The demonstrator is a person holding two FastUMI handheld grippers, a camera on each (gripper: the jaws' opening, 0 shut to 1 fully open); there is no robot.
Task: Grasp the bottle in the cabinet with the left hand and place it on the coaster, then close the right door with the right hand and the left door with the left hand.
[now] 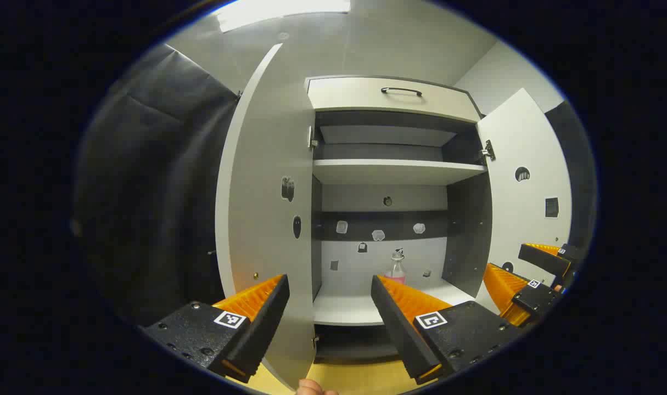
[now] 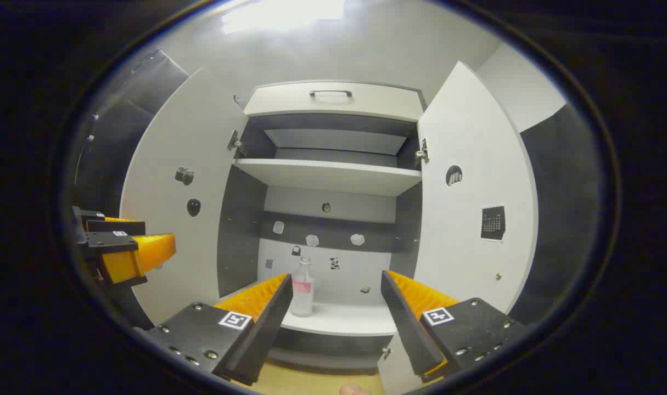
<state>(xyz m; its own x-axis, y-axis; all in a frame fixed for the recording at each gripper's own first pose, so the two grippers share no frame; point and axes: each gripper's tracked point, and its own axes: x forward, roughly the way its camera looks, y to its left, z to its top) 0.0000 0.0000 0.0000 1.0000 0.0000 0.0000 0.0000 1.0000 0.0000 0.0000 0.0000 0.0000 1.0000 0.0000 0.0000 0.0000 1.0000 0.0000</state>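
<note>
Left gripper [image 1: 329, 307]: fingers spread wide apart, nothing between them; held in front of the open cabinet, near the edge of the left door. Also seen from the right gripper view [image 2: 125, 248], at that view's left, in front of the left door.
Right gripper [image 2: 336, 307]: fingers spread wide apart, nothing between them; held in front of the cabinet opening, aimed at the lower compartment. Also seen from the left gripper view [image 1: 522, 280], low at the right, in front of the right door.
Floor [image 1: 360, 378]: a pale wood-toned strip shows below the cabinet.
Left door [image 1: 267, 219]: swung open, inner face toward the camera, small stickers on it.
Right door [image 2: 470, 219]: swung open, inner face showing, with a round sticker and a dark square one.
Lower shelf [image 2: 344, 318]: white, bearing the bottle.
Bottle [image 2: 302, 288]: clear, with a pink label, standing upright on the lower shelf, left of centre in the right gripper view; in the left gripper view [image 1: 396, 269] its top rises just behind the left gripper's right-hand finger. Neither gripper touches it.
Cabinet [image 2: 333, 175]: white shelves, dark side walls, small stickers across the back wall.
Upper shelf [image 1: 393, 171]: white, nothing visible on it.
Drawer [image 1: 391, 99]: at the top, shut, with a dark bar handle.
</note>
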